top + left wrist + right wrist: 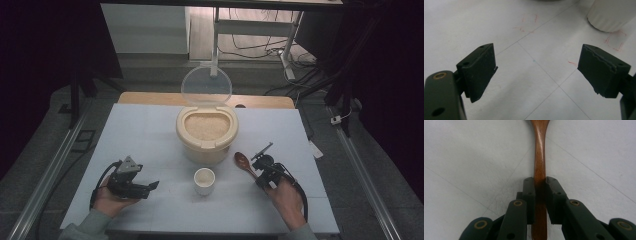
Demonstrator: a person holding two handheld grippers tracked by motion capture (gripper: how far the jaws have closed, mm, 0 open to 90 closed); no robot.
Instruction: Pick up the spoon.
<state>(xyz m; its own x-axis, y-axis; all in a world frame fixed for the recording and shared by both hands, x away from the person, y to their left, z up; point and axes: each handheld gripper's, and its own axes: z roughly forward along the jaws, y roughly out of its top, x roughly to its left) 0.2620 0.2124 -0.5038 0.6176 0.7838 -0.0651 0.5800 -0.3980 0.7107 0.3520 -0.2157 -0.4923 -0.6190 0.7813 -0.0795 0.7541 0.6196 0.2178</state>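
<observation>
Wooden spoon, brown, lying on the white table to the right of the small white cup, bowl end pointing toward the rice container; handle clamped between the pads of the right gripper, which press on it from both sides. Right gripper held low over the table in the person's right hand. Left gripper, in the left hand, at the table's near left, jaws wide apart with nothing between them, bare tabletop beneath, cup edge ahead of it. Rice container cream-coloured, standing behind the cup, its clear round lid raised upright at the back, rice visible inside. Cup holds rice as well.
</observation>
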